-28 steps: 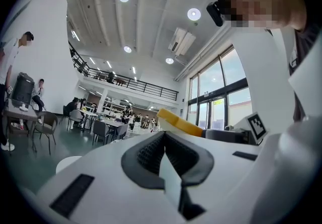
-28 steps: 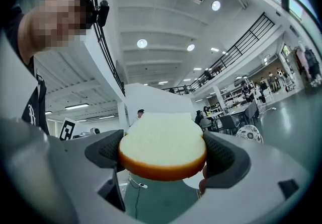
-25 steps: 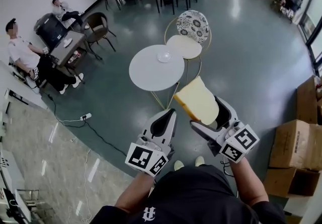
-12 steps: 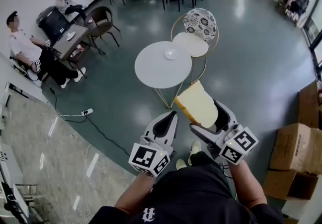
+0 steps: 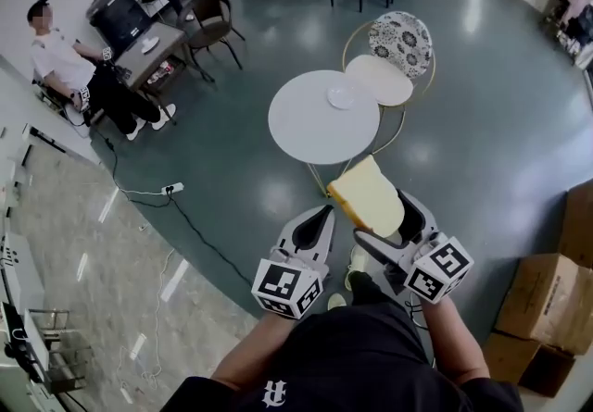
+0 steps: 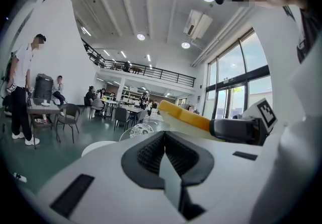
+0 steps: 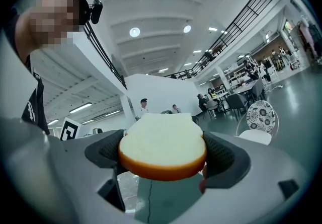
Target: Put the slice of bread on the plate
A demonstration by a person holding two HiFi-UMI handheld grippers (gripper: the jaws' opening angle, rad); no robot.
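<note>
The slice of bread (image 5: pixel 368 195) is the only one here, clamped edge to edge in my right gripper and up in the air over the dark green floor, short of the near rim of the table.

On the left, my left gripper (image 5: pixel 320 216) sticks straight out ahead of me on a bent forearm, its marker cube turned back toward me. Its two white jaws are pressed together, ribbed black pads meeting with nothing between them (image 6: pixel 163 150).

Just beside it, my right gripper (image 5: pixel 384 216) points forward too, rolled slightly so the slice lies tilted, its flat face up. The two jaws squeeze the bread (image 7: pixel 162 145) from either side, the dark pads touching the crust. The crumb is pale and smooth, the crust a golden-orange band, and the outline is squarish with one domed end.

Ahead stands one round white table (image 5: pixel 296 123) on thin gold legs. One small white plate (image 5: pixel 341 97) sits on its far half, bare. Behind it, touching the table's edge in this view, is one chair (image 5: pixel 400 38) with a gold wire frame, a round cream seat and a round flower-patterned back.
</note>
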